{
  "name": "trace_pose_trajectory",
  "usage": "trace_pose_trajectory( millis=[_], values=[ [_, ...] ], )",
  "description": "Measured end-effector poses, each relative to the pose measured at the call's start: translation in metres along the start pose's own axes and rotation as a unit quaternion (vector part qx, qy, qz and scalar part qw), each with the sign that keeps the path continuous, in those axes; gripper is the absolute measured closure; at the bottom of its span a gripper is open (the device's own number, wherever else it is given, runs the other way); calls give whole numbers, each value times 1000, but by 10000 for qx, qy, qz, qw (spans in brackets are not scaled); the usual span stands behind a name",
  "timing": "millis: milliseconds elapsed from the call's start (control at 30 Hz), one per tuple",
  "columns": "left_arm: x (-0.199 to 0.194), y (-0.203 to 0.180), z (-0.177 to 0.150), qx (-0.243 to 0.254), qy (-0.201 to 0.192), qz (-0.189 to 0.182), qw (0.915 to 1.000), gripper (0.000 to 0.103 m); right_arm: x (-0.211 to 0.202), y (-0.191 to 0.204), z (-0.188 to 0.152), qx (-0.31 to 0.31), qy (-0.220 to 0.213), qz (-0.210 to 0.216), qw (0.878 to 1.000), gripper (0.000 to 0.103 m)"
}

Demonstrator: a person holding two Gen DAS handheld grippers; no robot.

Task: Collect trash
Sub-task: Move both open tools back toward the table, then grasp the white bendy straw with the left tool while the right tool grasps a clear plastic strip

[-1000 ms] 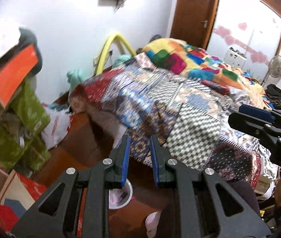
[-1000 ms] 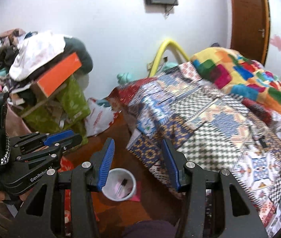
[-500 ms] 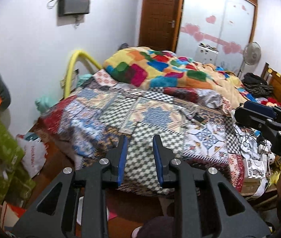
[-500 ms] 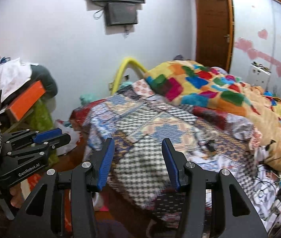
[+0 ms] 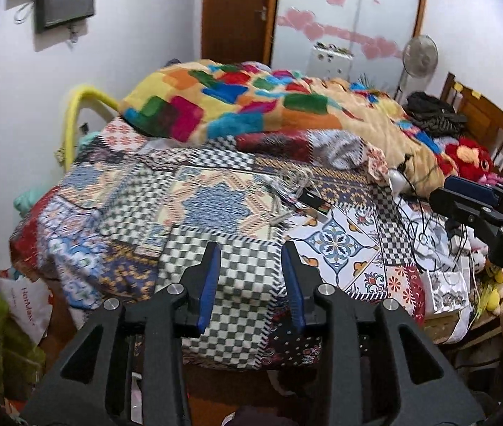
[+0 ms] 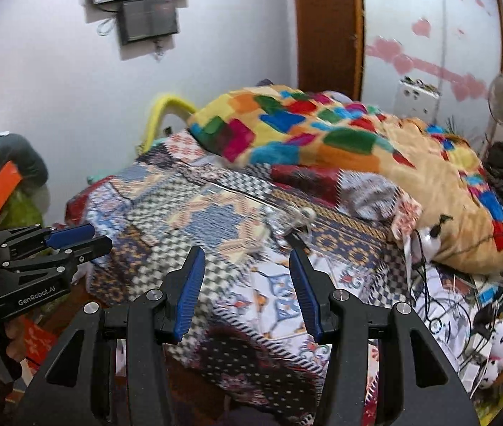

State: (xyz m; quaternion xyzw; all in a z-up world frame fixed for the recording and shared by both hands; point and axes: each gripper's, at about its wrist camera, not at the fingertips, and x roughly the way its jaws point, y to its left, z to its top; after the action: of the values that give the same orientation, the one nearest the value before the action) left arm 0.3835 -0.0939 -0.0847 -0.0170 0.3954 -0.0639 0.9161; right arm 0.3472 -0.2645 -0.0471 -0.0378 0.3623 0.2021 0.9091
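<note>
Left hand-held gripper (image 5: 251, 277): jaws opening, nothing between them. Right hand-held gripper (image 6: 247, 284): moderately wide, empty. Trash: crumpled clear wrapper (image 5: 295, 179) near middle of bed (image 5: 137, 213), uncollected. Pickup apparently not begun.

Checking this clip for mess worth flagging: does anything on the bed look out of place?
Yes. A crumpled clear wrapper and a small dark packet lie loose mid-bed on the patchwork bedspread. Tangled cables sprawl over its right edge. Both tools hold nothing.
</note>
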Motion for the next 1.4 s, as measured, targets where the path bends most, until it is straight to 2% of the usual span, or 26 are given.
trace_pose_trajectory(
  millis=[333,533,600,633,700,967,1100,1233,1300,1367,1400],
  values=[
    [103,-23,10,277,638,-292,9971,68,54,-56,-11,486,451,-140,9977,57],
    [172,-35,12,508,976,-377,9932,68,98,-84,-14,902,718,-14,9933,57],
    [191,-38,12,573,1056,-507,9915,68,114,-90,-15,981,806,23,9919,57],
    [200,-41,11,610,1086,-534,9908,64,126,-94,-16,1028,872,32,9909,57],
    [215,-42,10,686,1106,-531,9901,59,142,-98,-17,1109,957,78,9892,57],
    [266,-47,11,978,1041,-245,9894,59,213,-119,-27,1659,1338,365,9763,58],
    [277,-49,10,1031,851,-249,9907,59,230,-129,-29,2007,1367,594,9682,66],
    [282,-45,12,894,757,-330,9926,59,240,-128,-31,2130,1407,808,9635,78],
    [282,-41,12,723,742,-382,9939,64,242,-125,-31,2116,1389,800,9641,80],
    [281,-37,12,645,753,-375,9944,79,239,-123,-31,2097,1338,773,9655,85],
    [280,-35,11,611,789,-401,9942,82,236,-122,-31,2079,1329,792,9658,86]
  ],
)
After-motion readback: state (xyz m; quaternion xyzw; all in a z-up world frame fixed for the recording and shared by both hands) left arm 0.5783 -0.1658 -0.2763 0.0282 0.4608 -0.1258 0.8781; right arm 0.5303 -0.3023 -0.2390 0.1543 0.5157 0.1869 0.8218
